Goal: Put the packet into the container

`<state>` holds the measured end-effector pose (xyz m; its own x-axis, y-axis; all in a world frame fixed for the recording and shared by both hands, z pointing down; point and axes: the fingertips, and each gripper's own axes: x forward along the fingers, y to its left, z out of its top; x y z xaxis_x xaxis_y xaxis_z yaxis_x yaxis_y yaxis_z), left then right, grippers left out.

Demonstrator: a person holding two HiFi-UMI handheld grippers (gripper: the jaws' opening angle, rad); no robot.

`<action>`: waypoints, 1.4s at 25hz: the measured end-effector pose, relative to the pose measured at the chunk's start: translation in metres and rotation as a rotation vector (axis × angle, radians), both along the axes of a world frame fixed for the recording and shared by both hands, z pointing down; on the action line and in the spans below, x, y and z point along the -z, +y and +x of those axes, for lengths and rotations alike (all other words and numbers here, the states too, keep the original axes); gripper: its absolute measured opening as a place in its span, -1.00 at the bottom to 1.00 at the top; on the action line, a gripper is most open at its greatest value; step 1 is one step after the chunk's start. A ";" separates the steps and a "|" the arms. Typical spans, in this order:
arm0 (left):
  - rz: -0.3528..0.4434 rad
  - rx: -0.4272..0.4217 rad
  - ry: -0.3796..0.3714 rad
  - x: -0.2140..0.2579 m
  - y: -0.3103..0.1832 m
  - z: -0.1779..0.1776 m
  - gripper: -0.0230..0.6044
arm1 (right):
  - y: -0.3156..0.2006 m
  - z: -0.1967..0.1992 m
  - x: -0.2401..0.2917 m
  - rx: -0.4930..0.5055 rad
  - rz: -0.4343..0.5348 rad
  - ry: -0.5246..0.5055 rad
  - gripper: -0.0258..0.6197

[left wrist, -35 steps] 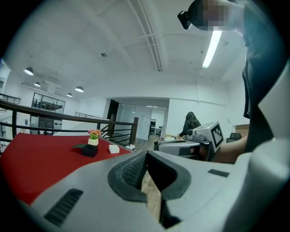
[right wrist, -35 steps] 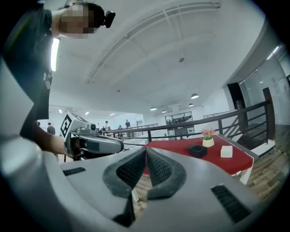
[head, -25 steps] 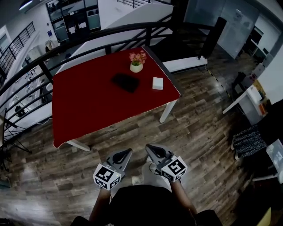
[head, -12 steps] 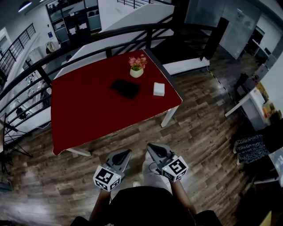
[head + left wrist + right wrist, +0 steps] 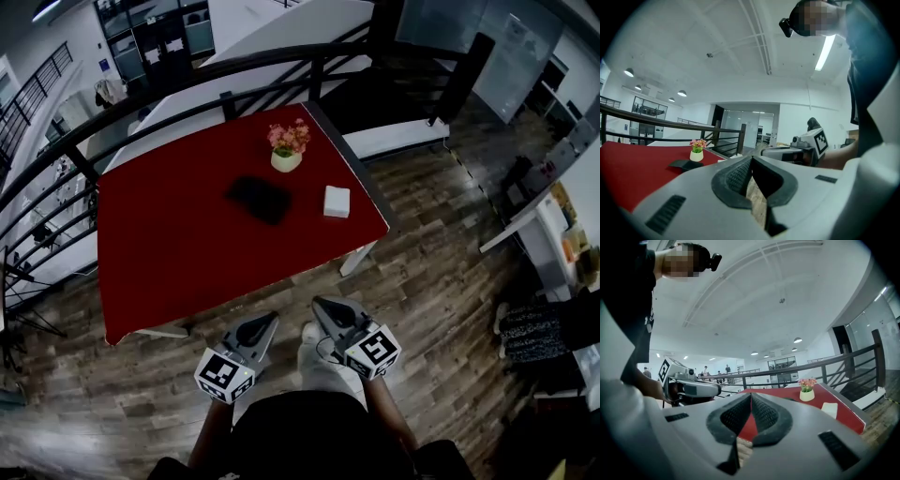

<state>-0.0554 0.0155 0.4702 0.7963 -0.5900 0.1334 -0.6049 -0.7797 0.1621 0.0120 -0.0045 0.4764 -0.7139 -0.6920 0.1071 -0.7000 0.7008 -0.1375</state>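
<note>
Red surface (image 5: 178, 272) sits slightly nearer than a second ago.
Left tongs (image 5: 266, 322) and right tongs (image 5: 322, 305) closed, empty; white packet (image 5: 337, 201) lies near black container (image 5: 260, 199).

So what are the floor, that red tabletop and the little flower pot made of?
Floor: looks like wood planks, streaked grain, slight sheen; could be laminate. Red tabletop: smooth, matte, even colour; cloth or painted board, can't tell. Flower pot: pale, smooth, probably ceramic.

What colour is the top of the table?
The table top is plain red; the head view shows it best.
</note>
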 end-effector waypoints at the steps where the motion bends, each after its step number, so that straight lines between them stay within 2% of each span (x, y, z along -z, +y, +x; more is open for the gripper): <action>1: -0.001 0.009 0.006 -0.001 -0.011 0.001 -0.89 | -0.010 0.002 0.000 0.005 0.000 0.001 -0.85; 6: -0.011 0.050 0.023 0.012 -0.065 0.014 -0.89 | -0.061 0.025 -0.002 0.004 0.003 0.010 -0.85; 12: -0.040 0.076 0.018 0.002 -0.114 0.027 -0.89 | -0.114 0.047 0.000 0.012 -0.011 0.018 -0.85; 17: -0.024 0.075 0.007 -0.005 -0.148 0.043 -0.89 | -0.149 0.063 -0.003 0.020 -0.007 0.027 -0.85; 25: -0.026 0.066 -0.006 -0.010 -0.178 0.066 -0.89 | -0.183 0.079 -0.008 0.023 -0.011 0.011 -0.85; 35: -0.035 0.104 -0.014 -0.015 -0.207 0.088 -0.89 | -0.213 0.105 -0.020 0.045 -0.031 0.021 -0.85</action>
<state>0.0323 -0.1918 0.4848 0.7286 -0.6645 0.1665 -0.6850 -0.7062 0.1789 0.1172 -0.2178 0.4962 -0.7418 -0.6552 0.1431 -0.6705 0.7276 -0.1450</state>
